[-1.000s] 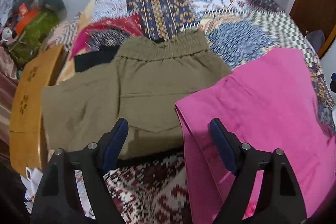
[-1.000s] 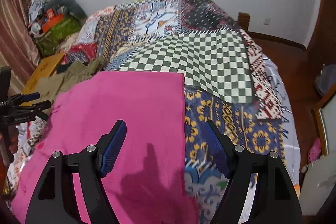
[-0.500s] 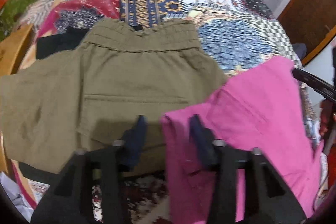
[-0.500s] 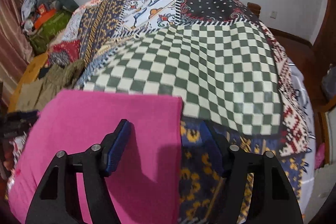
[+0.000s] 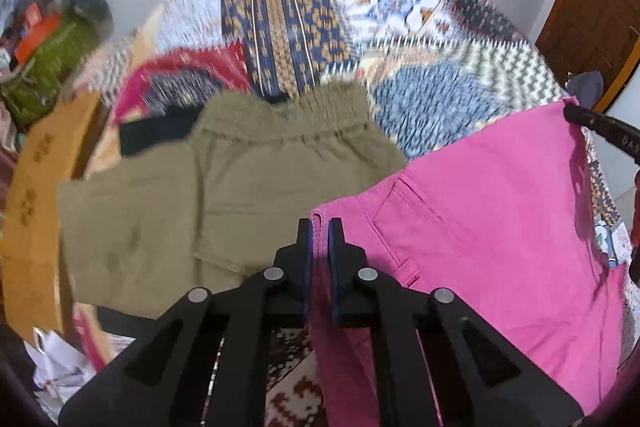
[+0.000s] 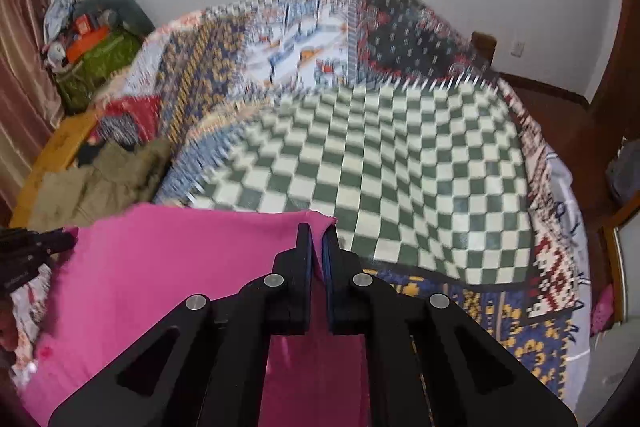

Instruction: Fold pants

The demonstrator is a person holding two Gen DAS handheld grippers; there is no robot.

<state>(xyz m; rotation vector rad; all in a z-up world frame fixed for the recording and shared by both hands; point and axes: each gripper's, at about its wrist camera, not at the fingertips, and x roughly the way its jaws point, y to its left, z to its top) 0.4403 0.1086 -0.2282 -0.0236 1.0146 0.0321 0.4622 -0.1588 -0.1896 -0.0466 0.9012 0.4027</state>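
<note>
Pink pants [image 5: 480,211] lie on a patchwork bedspread and are lifted at two corners. My left gripper [image 5: 319,227] is shut on the pants' near left corner, beside a pocket seam. My right gripper [image 6: 318,233] is shut on the far right corner of the pink pants [image 6: 180,275]. The right gripper's tip shows in the left wrist view [image 5: 600,131] and holds the cloth's far corner up. The left gripper shows at the left edge of the right wrist view [image 6: 36,247].
Folded olive pants [image 5: 224,187] lie left of the pink ones, over a dark garment [image 5: 156,131]. The patchwork bedspread [image 6: 380,167] covers the bed. A wooden bed edge [image 5: 32,195] and a pile of bags [image 5: 48,55] are at the left. A wooden door [image 5: 592,11] stands at the right.
Both grippers went from open to shut on corners of the pink pants. The cloth's corners have risen off the bed and both views have tilted up.
</note>
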